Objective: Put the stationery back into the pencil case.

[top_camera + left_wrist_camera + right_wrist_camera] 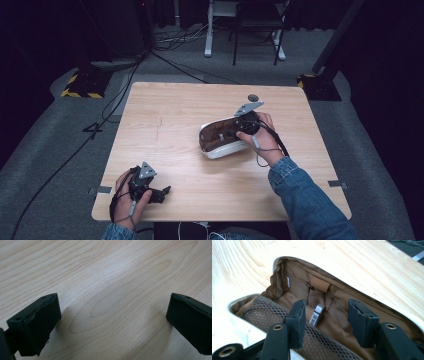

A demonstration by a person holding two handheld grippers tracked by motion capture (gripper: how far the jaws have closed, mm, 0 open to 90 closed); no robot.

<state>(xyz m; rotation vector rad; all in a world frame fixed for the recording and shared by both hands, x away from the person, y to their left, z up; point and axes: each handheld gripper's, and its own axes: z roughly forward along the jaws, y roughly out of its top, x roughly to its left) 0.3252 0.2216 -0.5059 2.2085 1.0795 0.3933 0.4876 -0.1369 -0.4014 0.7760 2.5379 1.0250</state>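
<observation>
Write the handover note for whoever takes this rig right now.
Left claw: open, over bare table near the front left corner, holding nothing.
Right claw: open, jaws inside the mouth of the open white pouch, gripping nothing.
Pouch: right of table centre, brown lining and mesh pocket exposed. A small barcoded item stands in an inner slot.
Done: pouch opened.
Left: probably taking out that item; the left claw may need to steady the pouch.

A recording lab or studio: black curtains all round, grey carpet, cables trailing on the far floor, hazard-striped stand base far left, one wooden table.
</observation>
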